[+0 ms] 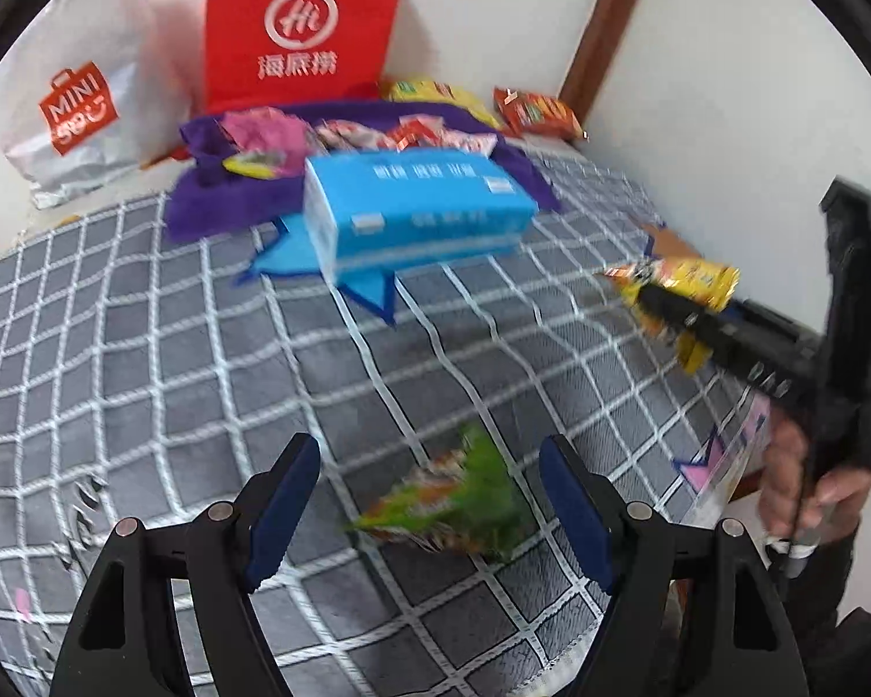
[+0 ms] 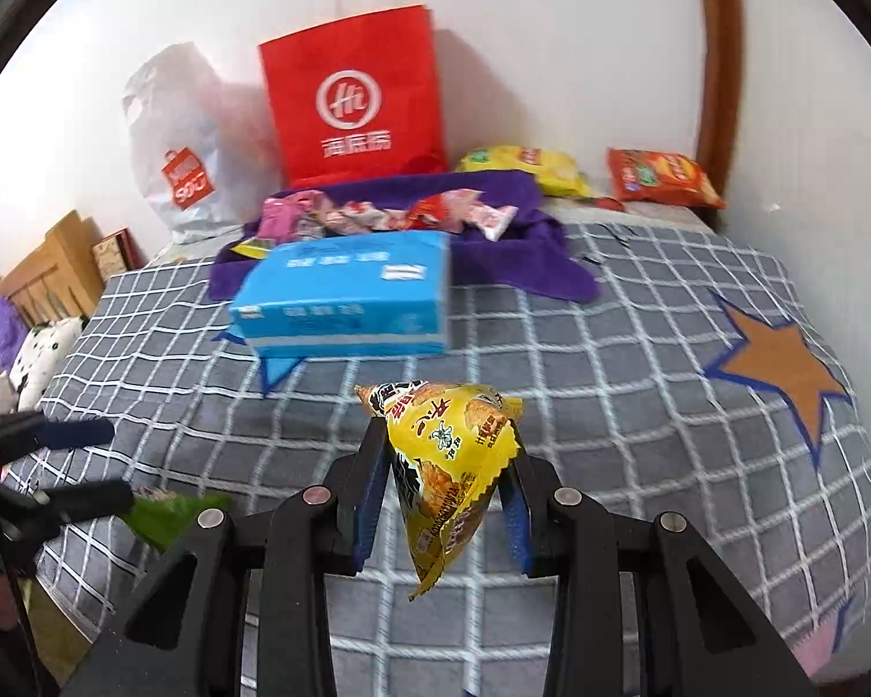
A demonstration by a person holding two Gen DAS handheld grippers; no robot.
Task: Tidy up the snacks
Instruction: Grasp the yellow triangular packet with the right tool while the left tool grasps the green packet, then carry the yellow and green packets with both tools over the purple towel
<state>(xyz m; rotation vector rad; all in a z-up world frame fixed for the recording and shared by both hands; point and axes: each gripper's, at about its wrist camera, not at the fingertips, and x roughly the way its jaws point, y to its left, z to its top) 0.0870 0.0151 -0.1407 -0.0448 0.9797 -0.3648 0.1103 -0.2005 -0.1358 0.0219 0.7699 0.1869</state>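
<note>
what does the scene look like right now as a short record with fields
surface: grey checked cover
right gripper: shut on yellow snack packet
left gripper: open, green snack packet lying between its fingers, not gripped
centre: blue tissue pack
behind it: purple cloth with small wrapped snacks
by wall: red paper bag, white plastic bag

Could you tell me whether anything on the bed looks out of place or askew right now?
Yes: a green snack packet lies alone on the checked blanket, apart from the snacks heaped on the purple towel. The blue tissue pack sits skewed, overlapping the towel's edge. Nothing looks spilled or torn.
</note>
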